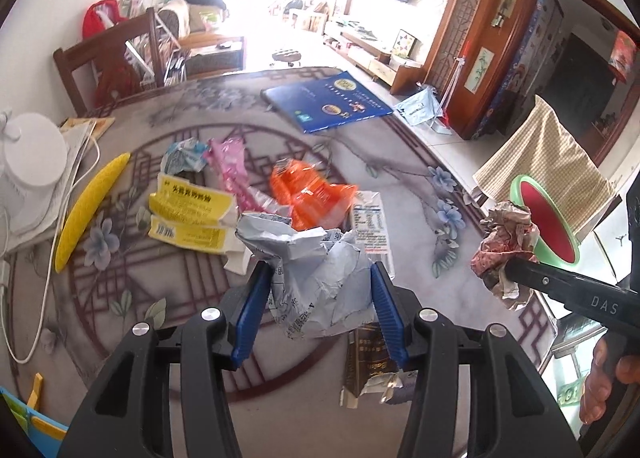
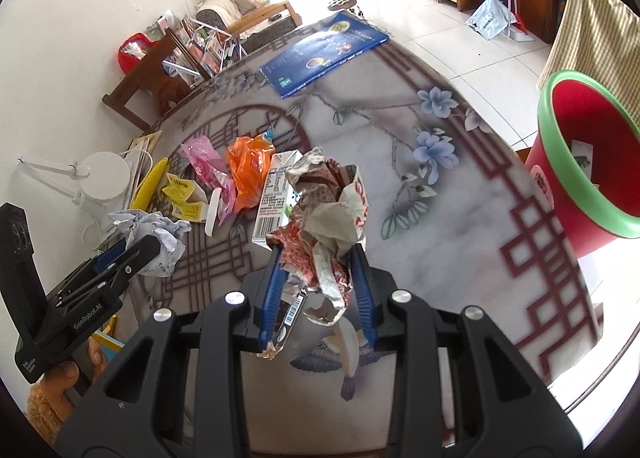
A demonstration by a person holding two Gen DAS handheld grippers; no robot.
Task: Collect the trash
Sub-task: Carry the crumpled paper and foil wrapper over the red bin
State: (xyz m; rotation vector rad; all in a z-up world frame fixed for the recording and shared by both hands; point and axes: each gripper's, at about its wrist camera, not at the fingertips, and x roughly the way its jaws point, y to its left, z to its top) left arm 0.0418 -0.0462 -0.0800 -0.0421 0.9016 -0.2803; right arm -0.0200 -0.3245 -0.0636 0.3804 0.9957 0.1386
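Filling the middle of both views is a round table [image 1: 400, 177] with a pale marbled top, blue flowers and dark red lattice printed on it. Behind it, toward the top of each frame, a bright living room opens out: white floor tiles, a wooden chair [image 1: 108, 53] at upper left, a sofa [image 2: 236, 5], a low TV stand [image 1: 360, 41] and a carved wooden screen [image 1: 472, 37] at upper right.

Scattered left of centre on the table lie a yellow box [image 1: 188, 217], a pink wrapper [image 1: 230, 165], an orange bag [image 1: 310, 193] and a white carton [image 2: 276, 193], all close together. Far left sit a white lamp [image 1: 32, 161] and a yellow banana-shaped thing [image 1: 92, 209]; a blue book [image 1: 324, 101] lies at the far edge.

At lower centre of the left view, the left gripper [image 1: 318, 284] clamps a crumpled grey-white paper [image 1: 316, 278], lifted off the table. The right gripper [image 2: 316, 254] is closed on a crumpled red-and-silver wrapper [image 2: 324, 217], also in the air. A red bin [image 2: 588, 161] with a green rim stands off the table edge at right, a striped towel [image 2: 592, 29] hanging behind it; between wrapper and bin the tabletop is bare
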